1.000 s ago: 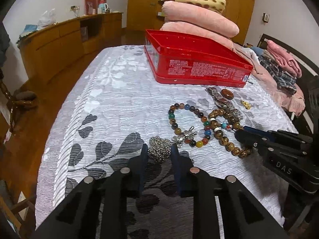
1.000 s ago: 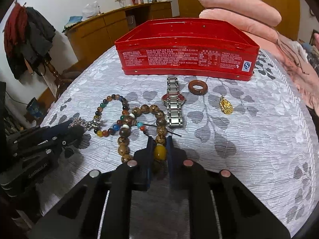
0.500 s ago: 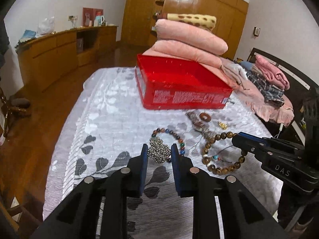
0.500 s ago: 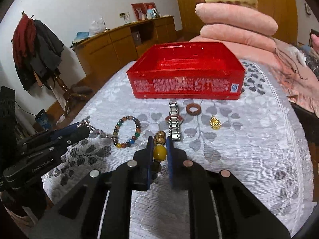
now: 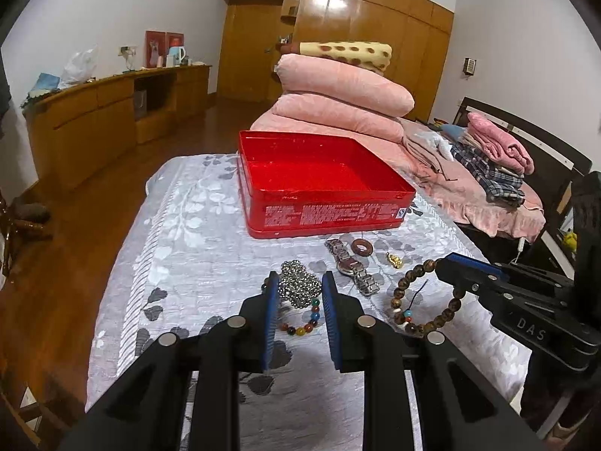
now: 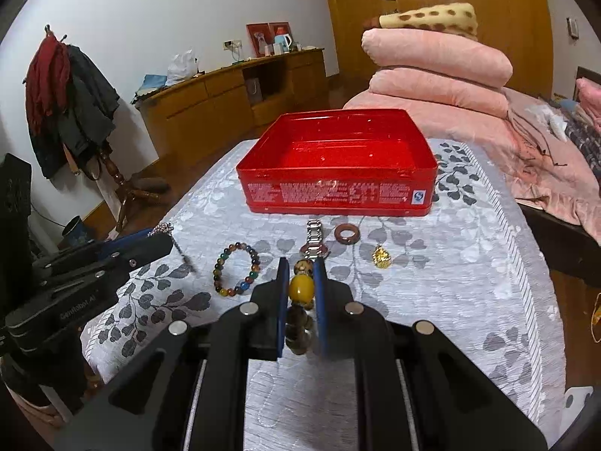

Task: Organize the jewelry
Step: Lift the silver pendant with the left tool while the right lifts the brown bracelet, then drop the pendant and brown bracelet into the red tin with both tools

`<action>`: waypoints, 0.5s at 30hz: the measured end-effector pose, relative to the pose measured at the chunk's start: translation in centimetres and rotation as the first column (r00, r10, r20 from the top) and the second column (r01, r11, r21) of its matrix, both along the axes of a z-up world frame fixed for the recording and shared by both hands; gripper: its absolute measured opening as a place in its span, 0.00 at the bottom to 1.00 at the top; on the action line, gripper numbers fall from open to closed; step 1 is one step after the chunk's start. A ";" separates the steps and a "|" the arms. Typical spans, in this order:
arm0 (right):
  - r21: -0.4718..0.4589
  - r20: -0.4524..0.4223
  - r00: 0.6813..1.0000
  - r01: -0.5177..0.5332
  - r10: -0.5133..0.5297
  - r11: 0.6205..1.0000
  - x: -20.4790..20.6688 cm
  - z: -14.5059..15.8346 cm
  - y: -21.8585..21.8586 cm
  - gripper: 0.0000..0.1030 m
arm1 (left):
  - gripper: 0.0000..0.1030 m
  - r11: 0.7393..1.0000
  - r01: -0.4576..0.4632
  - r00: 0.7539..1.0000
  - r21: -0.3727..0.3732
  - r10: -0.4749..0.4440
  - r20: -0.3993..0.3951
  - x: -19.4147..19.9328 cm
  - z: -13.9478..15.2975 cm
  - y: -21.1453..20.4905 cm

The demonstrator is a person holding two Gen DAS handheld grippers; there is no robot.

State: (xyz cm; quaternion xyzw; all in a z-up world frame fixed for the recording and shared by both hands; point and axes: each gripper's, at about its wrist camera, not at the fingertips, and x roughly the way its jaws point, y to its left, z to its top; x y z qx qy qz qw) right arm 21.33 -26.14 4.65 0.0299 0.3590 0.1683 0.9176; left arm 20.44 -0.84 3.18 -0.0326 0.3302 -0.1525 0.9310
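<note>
The left gripper (image 5: 299,289) fingers cover part of the multicoloured bead bracelet (image 5: 305,325) in the left wrist view. In the right wrist view, the right gripper (image 6: 300,274) fingers hide most of the wooden bead bracelet (image 6: 298,325) and the lower watch (image 6: 314,242) strap. Print on the red tin (image 6: 338,191) wall is too small to read.

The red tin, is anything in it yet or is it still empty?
Empty as far as visible: the red tin shows only bare red floor; its near inner edge is hidden.
</note>
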 end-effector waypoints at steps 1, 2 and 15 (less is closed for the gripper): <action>-0.001 0.002 1.000 0.002 -0.002 1.000 0.1 0.1 -0.1 0.11 | 0.22 1.000 0.001 1.000 0.000 -0.001 0.000 0.2 0.0 -0.1; -0.002 0.003 1.000 0.004 -0.004 1.000 0.3 0.2 -0.1 0.11 | 0.22 1.000 0.001 1.000 -0.001 -0.001 0.000 0.3 0.0 -0.1; -0.003 0.014 1.000 0.020 -0.020 1.000 2.4 0.7 -0.8 0.11 | 0.22 1.000 0.005 1.000 -0.004 -0.005 0.009 2.6 0.6 -1.0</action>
